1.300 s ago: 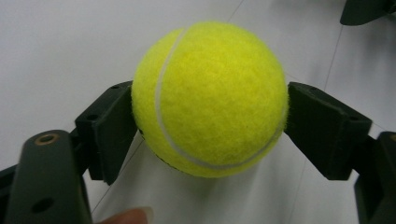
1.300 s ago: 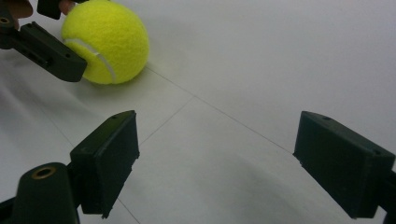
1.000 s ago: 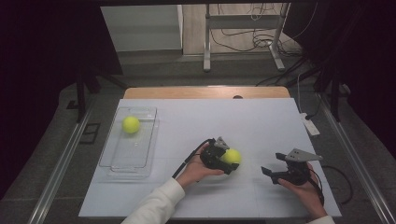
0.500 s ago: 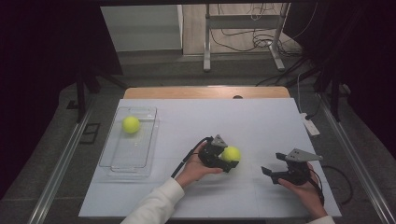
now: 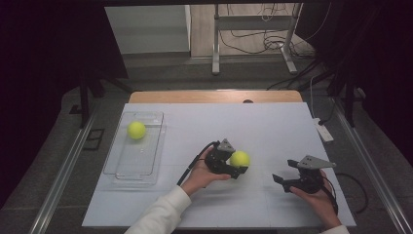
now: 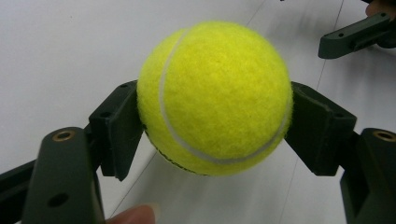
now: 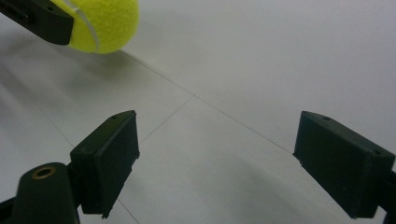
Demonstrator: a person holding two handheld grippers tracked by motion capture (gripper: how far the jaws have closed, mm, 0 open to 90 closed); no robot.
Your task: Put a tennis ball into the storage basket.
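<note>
In the high view, the left gripper holds a tennis ball just above the white table, near its middle. A second ball lies in the clear tray at the left. The right gripper waits well apart.

In the left gripper view, the jaws press on both sides of the round, fuzzy ball. The hard flat pads touch only a small part of the curve, so I think the ball could slip or roll out if the hand tilts quickly.

In the right gripper view, the jaws stand wide open and hold nothing above the smooth table.
</note>
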